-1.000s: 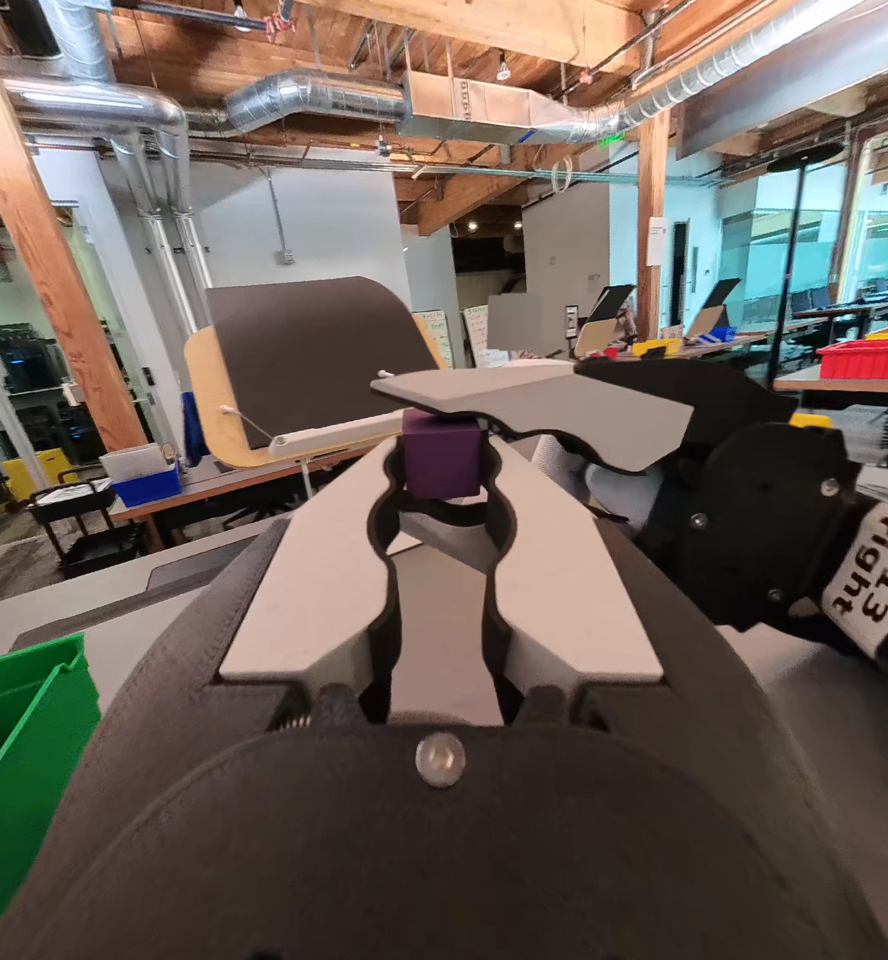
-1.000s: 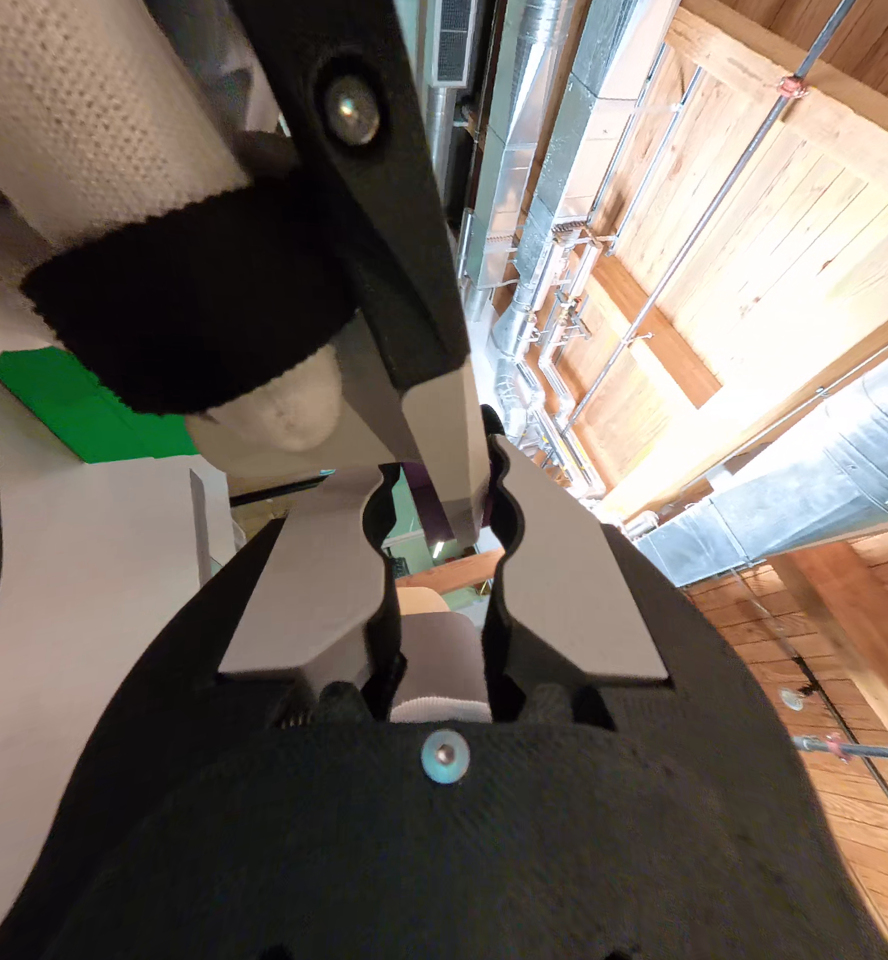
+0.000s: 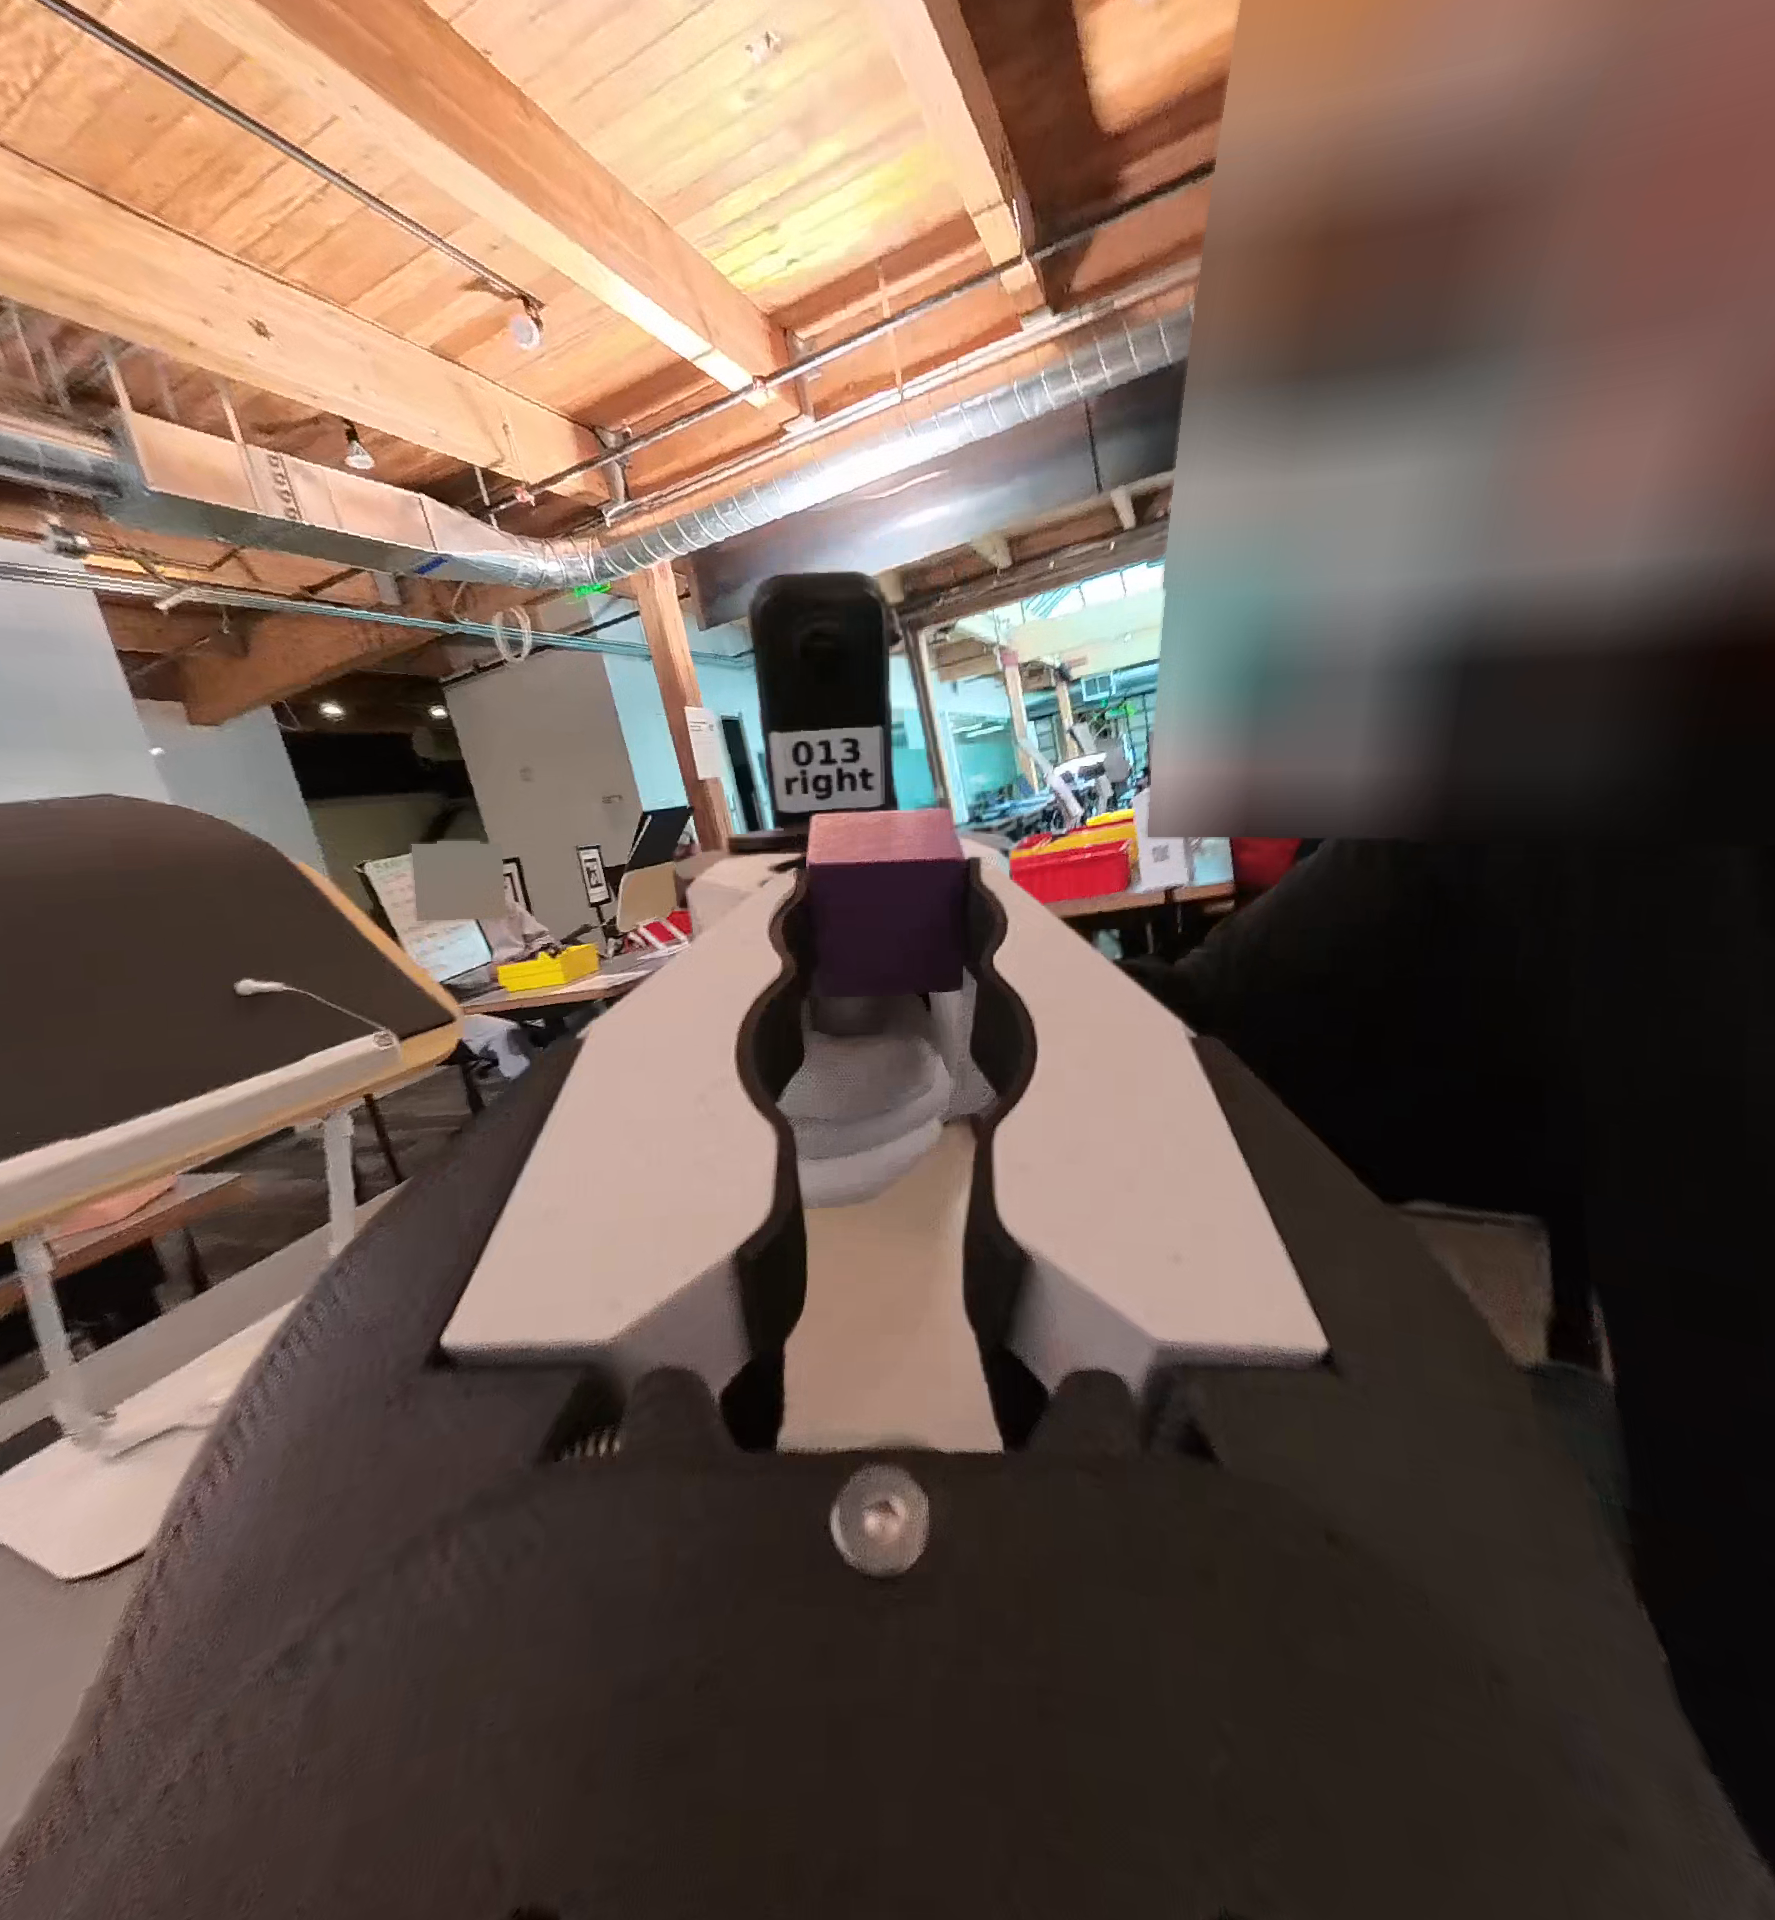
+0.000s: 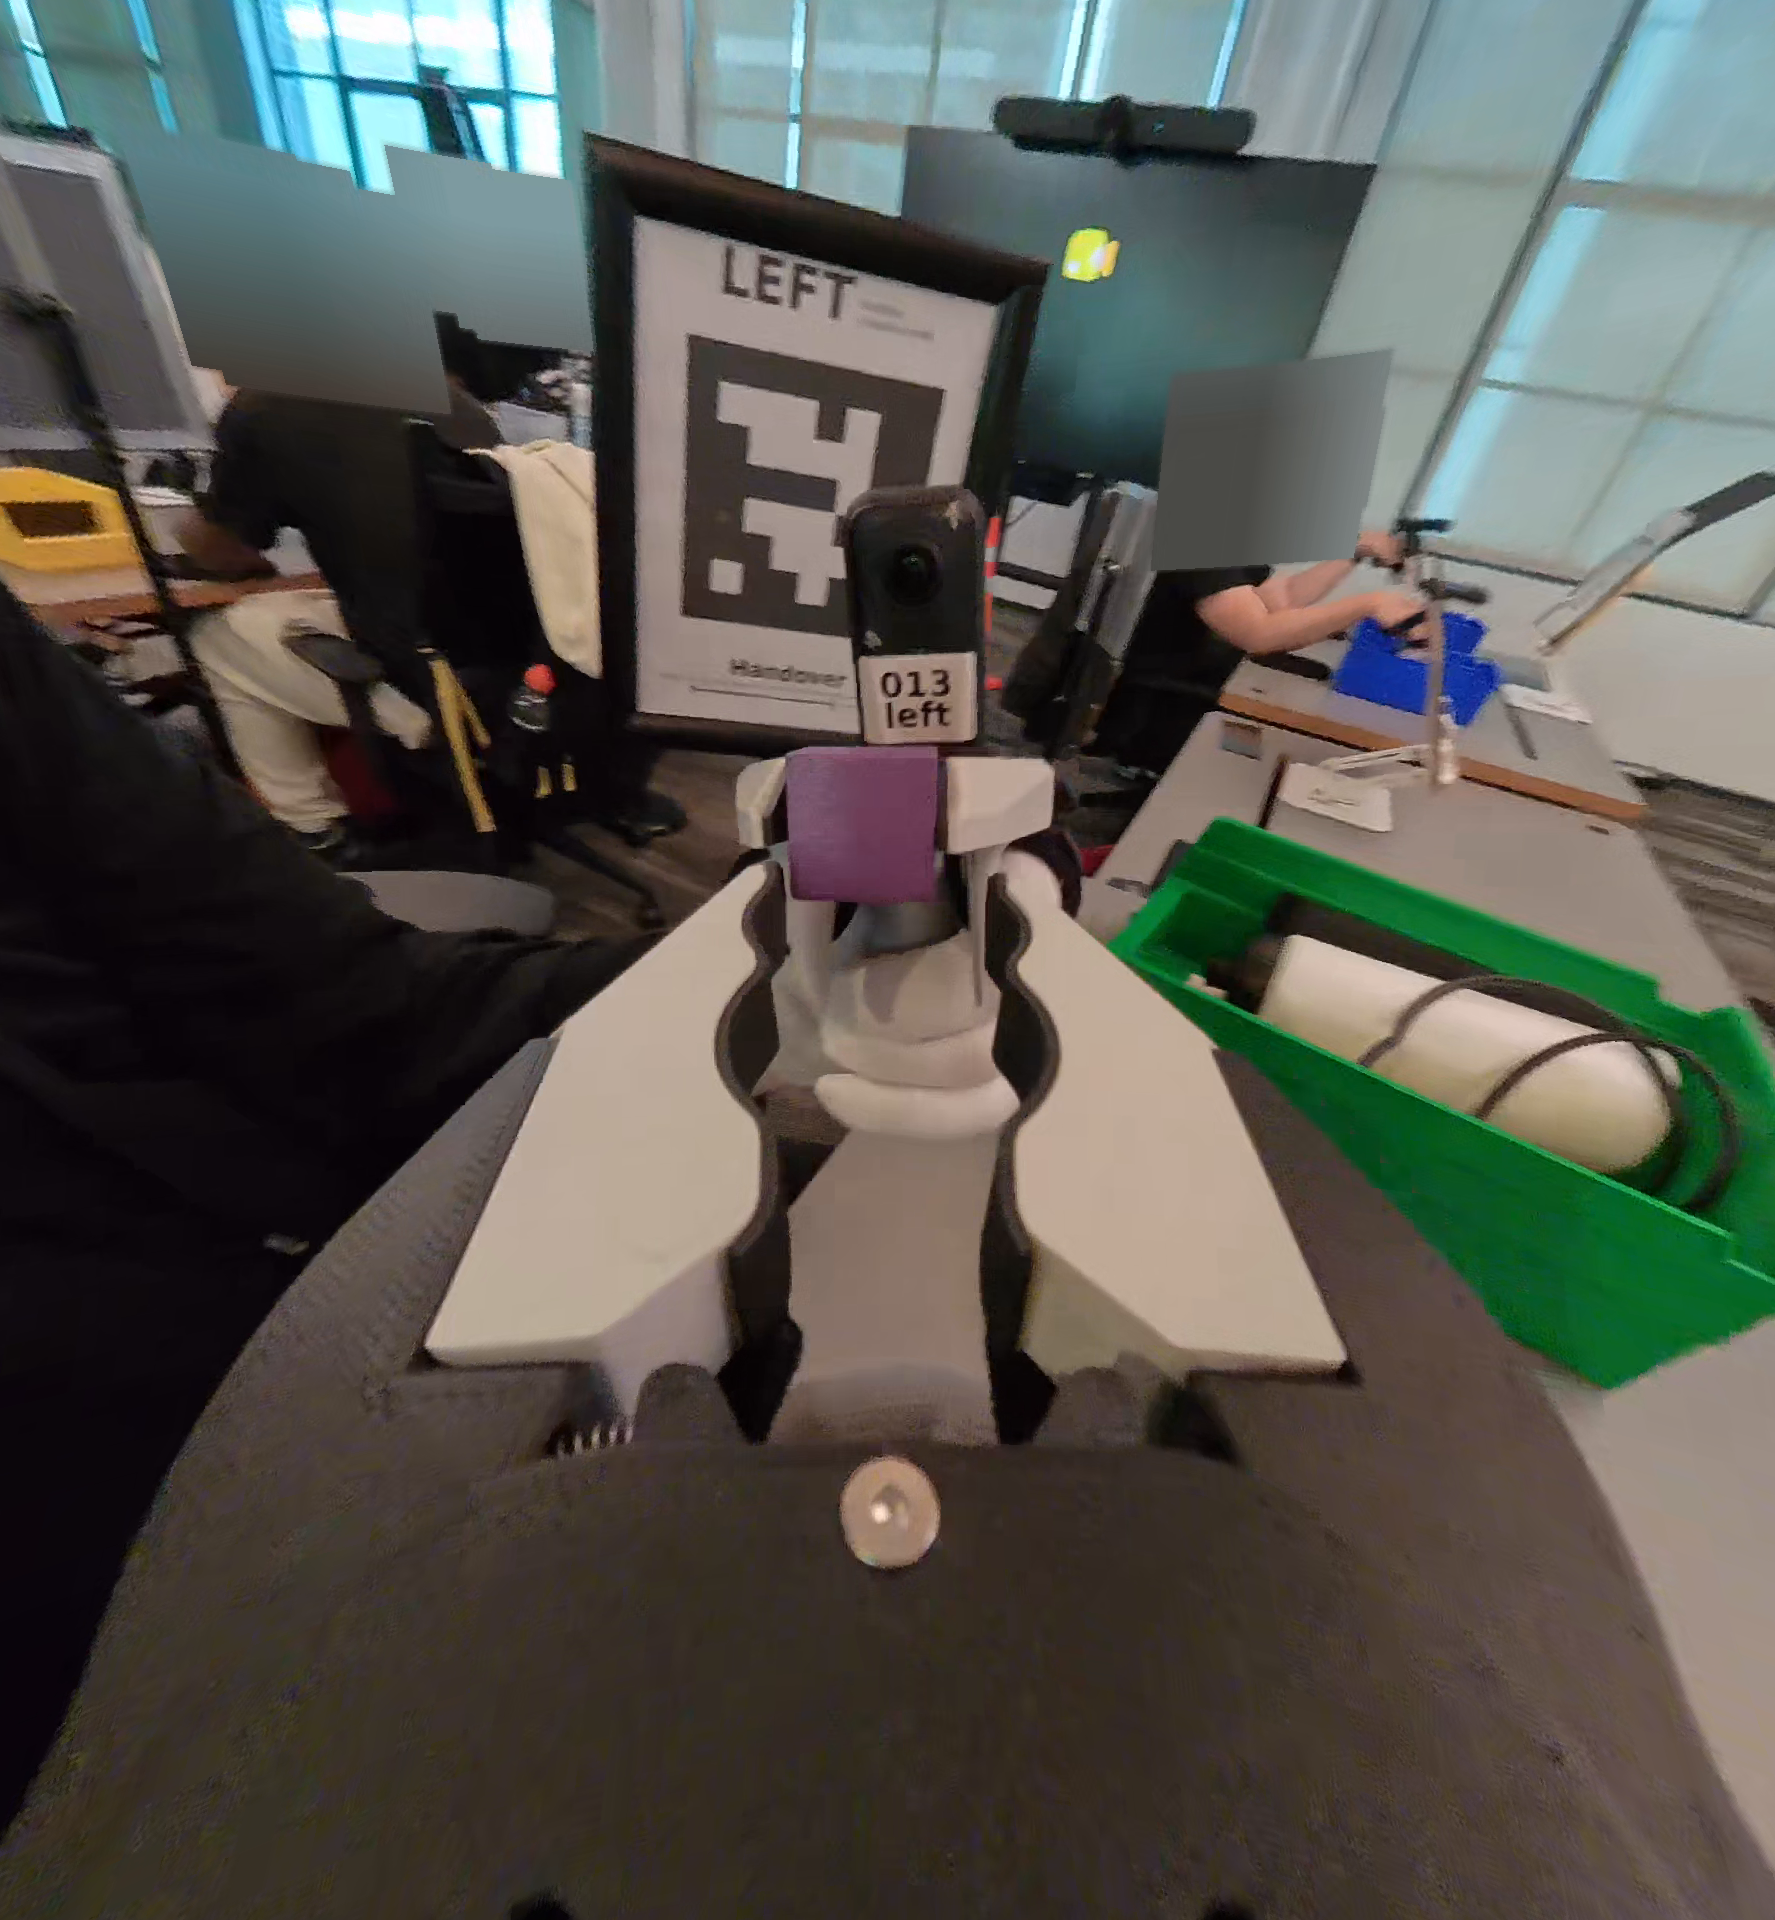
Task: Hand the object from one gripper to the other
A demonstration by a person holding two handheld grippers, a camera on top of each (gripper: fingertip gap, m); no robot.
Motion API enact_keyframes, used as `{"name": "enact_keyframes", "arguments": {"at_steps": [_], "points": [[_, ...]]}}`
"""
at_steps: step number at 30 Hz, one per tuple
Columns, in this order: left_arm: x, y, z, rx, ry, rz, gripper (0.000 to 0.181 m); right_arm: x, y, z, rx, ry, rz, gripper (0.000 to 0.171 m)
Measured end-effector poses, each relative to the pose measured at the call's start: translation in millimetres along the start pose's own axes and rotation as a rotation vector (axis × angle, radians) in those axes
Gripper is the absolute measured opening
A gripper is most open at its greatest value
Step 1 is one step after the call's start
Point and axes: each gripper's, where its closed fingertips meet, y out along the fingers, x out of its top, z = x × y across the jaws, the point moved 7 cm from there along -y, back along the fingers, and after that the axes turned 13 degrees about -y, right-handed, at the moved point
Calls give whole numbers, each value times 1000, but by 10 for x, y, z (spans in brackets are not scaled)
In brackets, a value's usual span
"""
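Left tongs (image 3: 888, 914) | I am pinching the small purple cube (image 3: 885, 914) at my fingertips, flat faces square, no long axis | right tongs (image 4: 888, 914) | I am holding them parted just beneath the cube, not gripping | white labels on both camera mounts, wording withheld

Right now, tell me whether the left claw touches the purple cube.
Touching. In the left wrist view the left claw clamps the purple cube, a finger pressed on each side.
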Motion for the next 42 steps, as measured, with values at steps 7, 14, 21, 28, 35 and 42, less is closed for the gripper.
{"name": "enact_keyframes", "arguments": {"at_steps": [7,14,21,28,35,42], "points": [[0,-39,-21,165,219,180,26,-25,-31,-7,26,6,30,41],[78,-68,-29,96,123,99,26,-30,-4,15,-61,-131,74,34],[16,-4,-4,76,94,95,26,2,-9,37,-58,-121,51,25],[-7,-17,14,69,81,82,26,-14,-13,34,-58,-119,49,25],[-22,-29,63,109,75,83,26,-64,-24,-3,-80,-122,43,25],[94,-24,158,270,96,13,55,-57,-100,-152,-370,-347,185,24]]}}
